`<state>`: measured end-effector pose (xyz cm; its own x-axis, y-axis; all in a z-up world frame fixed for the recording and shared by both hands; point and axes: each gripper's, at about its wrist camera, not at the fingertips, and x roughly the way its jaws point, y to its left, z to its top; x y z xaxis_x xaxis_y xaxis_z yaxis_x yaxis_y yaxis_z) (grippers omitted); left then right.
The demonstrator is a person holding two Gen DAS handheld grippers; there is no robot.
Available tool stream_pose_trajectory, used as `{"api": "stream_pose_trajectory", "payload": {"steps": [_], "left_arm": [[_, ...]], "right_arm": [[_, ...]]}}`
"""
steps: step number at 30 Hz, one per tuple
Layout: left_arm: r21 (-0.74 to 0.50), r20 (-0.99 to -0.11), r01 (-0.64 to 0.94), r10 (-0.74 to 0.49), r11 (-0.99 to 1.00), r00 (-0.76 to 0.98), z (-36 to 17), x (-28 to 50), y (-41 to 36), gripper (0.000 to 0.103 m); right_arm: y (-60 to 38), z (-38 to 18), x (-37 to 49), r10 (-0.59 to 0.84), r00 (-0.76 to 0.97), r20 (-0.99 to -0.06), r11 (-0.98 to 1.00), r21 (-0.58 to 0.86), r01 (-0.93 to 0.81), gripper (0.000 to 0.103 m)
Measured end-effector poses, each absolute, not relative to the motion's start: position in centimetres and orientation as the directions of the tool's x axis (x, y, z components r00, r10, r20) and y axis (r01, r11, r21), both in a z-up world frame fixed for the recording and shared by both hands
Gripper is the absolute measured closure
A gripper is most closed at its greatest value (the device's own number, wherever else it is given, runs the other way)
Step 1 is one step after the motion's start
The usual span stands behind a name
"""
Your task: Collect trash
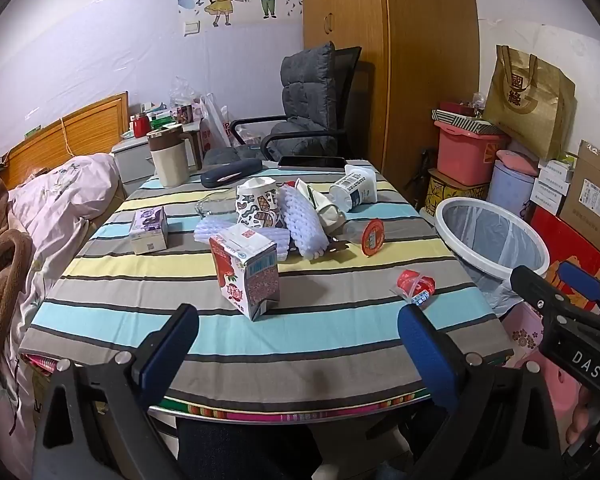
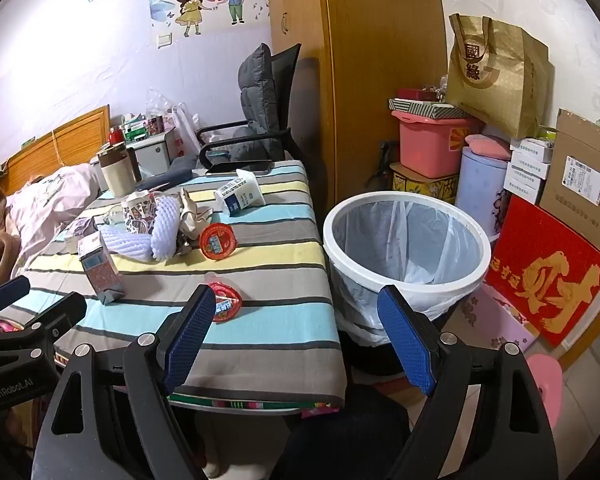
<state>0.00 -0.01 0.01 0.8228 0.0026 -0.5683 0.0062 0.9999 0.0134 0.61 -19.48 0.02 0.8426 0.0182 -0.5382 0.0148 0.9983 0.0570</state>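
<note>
A cluttered bedroom: a lilac wall with a cartoon couple sticker at the top, a wooden wardrobe (image 1: 384, 60) upper centre, a grey padded chair (image 1: 308, 108) below it, and a bed (image 1: 60, 196) at the left edge. Mid-frame stands a bench (image 1: 260, 320) under a striped cloth, strewn with trash: a red milk carton (image 1: 246, 272) upright in the centre, white foam netting (image 1: 304, 220), a tipped yogurt cup (image 1: 354, 190), and a red foil lid (image 2: 226, 300). A white lined bin (image 2: 404, 248) sits just right of the bench. Left tongs (image 1: 300, 344) and right tongs (image 2: 300, 332) both gape wide, holding nothing.
</note>
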Motion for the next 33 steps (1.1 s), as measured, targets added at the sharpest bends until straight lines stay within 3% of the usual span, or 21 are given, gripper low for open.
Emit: {"api": "stream_pose_trajectory", "payload": {"steps": [33], "left_arm": [[0.011, -0.610, 0.006, 0.002, 1.000, 0.792, -1.4, 1.4, 1.9, 0.001]], "right_arm": [[-18.4, -0.8, 1.8, 0.058, 0.827, -0.560, 0.998, 0.053, -0.034, 0.019]]}}
